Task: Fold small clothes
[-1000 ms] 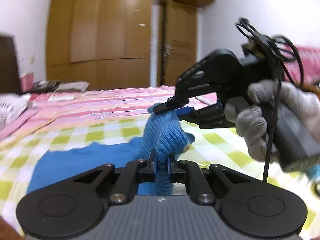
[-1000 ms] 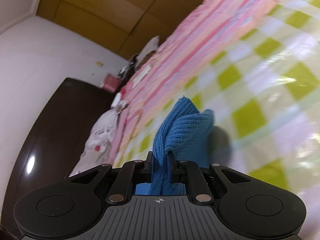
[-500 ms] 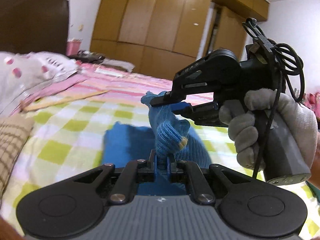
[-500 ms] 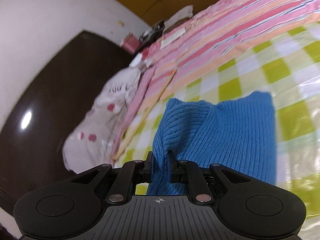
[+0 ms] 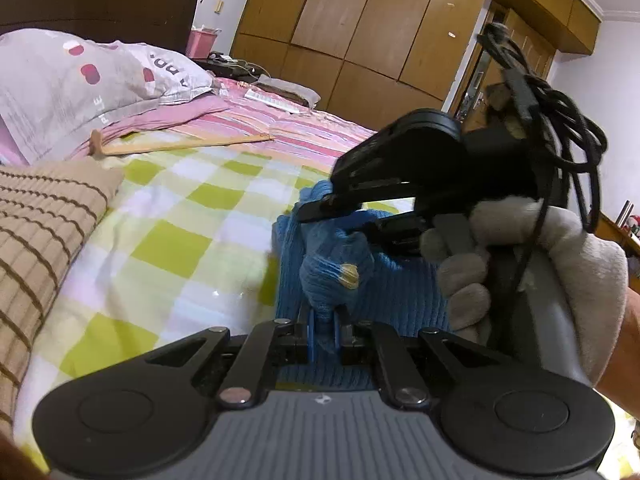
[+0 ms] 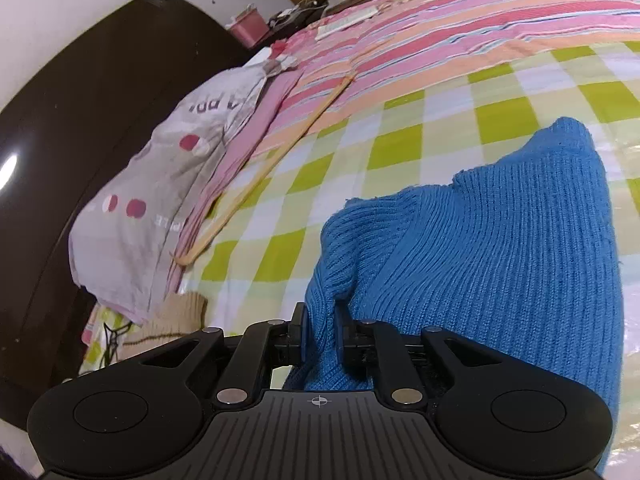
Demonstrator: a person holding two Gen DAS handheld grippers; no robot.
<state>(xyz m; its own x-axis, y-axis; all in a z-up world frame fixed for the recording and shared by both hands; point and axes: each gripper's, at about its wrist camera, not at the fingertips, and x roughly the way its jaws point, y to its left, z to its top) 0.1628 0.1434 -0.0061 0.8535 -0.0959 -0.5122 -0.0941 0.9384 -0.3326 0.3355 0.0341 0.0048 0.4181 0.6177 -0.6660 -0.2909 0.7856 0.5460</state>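
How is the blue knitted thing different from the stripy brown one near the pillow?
The blue knit garment is plain bright blue; the tan knit has thin brown stripes. The blue one is pinched by both the left gripper and right gripper; the tan one lies untouched. Both are ribbed knits on the checked bedspread.

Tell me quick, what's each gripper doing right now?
Left gripper: shut on a bunched corner of the blue knit garment.
Right gripper: jaws opening, the blue knit garment between them, pads touching it.

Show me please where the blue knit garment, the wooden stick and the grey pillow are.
blue knit garment (image 6: pixel 500 260), right wrist view, ribbed middle.
wooden stick (image 5: pixel 180 145), left wrist view, mid-length.
grey pillow (image 5: pixel 60 80), left wrist view, printed face.
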